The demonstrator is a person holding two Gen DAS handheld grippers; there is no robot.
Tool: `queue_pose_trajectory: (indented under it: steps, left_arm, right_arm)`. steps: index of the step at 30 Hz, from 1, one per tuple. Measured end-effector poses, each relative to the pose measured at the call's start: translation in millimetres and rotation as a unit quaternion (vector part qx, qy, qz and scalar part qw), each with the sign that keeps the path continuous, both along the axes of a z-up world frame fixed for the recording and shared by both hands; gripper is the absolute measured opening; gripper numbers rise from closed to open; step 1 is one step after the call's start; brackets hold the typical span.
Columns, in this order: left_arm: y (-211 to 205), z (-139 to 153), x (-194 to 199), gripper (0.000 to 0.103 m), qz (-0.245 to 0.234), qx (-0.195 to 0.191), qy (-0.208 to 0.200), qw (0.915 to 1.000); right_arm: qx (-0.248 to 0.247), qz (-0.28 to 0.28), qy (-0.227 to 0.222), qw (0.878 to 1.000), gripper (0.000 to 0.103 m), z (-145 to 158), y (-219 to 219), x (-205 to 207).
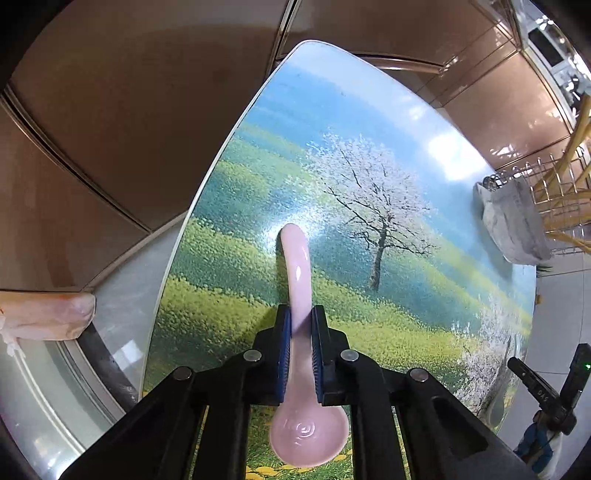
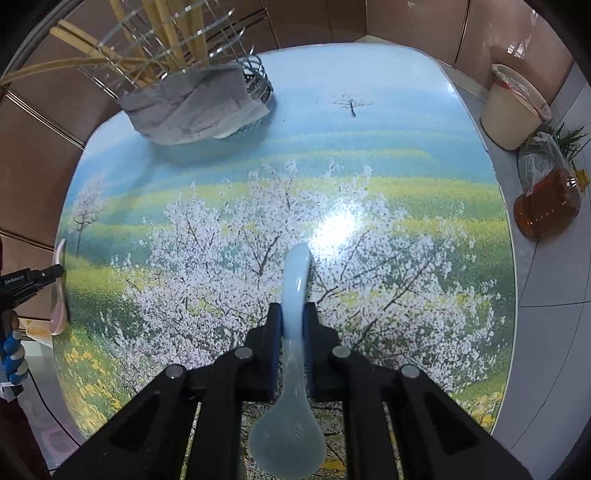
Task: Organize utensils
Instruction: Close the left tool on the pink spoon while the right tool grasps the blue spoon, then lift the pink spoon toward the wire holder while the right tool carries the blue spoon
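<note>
L claw (image 1: 300, 325) reaches fwd over the table (image 1: 229, 258), tilted down toward it, fingers (image 1: 282, 332) level w/ each other; its handle and the gloved hand also show at the far L edge of the R cam. R claw (image 2: 292, 321) has the same pose, pointing fwd and down across the tabletop. In the L cam, R claw's handle sits low at the far R edge. Table is glossy, printed w/ a meadow and blossoming trees, rounded corners. From L claw: brown tiled wall ahead and to the L, pale bundle (image 1: 48, 314) off the table edge to the L, wire rack (image 1: 554, 192) w/ a grey cloth (image 1: 513, 221) draped on it far ahead-R. From R claw: same rack (image 2: 177, 48) holding chopsticks (image 2: 173, 33) far ahead-L, cloth over its front, touching the table; off the table to the R, on the floor, an oil jug (image 2: 546, 203), further on a cream bin (image 2: 513, 107) w/ liner. L claw is clenched on the pink spoon (image 1: 301, 332), pads pressing the handle on both sides about mid-length; bowl hangs back under the claw body, handle tip curves fwd above the table. Can't tell if the tip touches the table. R claw is likewise clamped on the blue spoon (image 2: 293, 332), gripping mid-handle, bowl back near the cam, tip arching fwd over the blossom print. Both claws nearly closed, gap only spoon-handle wide.
</note>
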State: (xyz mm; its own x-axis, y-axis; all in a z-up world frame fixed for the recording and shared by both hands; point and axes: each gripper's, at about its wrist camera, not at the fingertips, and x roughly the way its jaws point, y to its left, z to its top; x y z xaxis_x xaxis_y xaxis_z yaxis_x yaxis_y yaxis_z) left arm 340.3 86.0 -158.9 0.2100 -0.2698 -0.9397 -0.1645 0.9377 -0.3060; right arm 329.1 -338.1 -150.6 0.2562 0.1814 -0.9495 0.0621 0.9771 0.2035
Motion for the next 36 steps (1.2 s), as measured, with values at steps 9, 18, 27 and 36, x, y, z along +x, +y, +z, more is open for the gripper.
queue_pose_trajectory:
  steps: [9, 18, 27, 36]
  left_arm:
    - [-15, 24, -29, 0.01, -0.024, 0.008, -0.076, 0.9968]
    - [-28, 60, -65, 0.009, -0.032, 0.023, -0.149, 0.9881]
    - [-41, 83, -98, 0.007, -0.039, 0.035, -0.183, 0.9817]
    - [-48, 106, -121, 0.007, -0.042, 0.038, -0.204, 0.9774]
  right_arm:
    - [0.015, 0.006, -0.088, 0.996, 0.01, 26, -12, -50]
    - [0.007, 0.018, -0.163, 0.986, 0.009, 53, -5, -88]
    - [-0.007, 0.03, -0.205, 0.978, 0.008, 76, 8, -128]
    - [-0.015, 0.036, -0.225, 0.974, 0.007, 93, 19, -149]
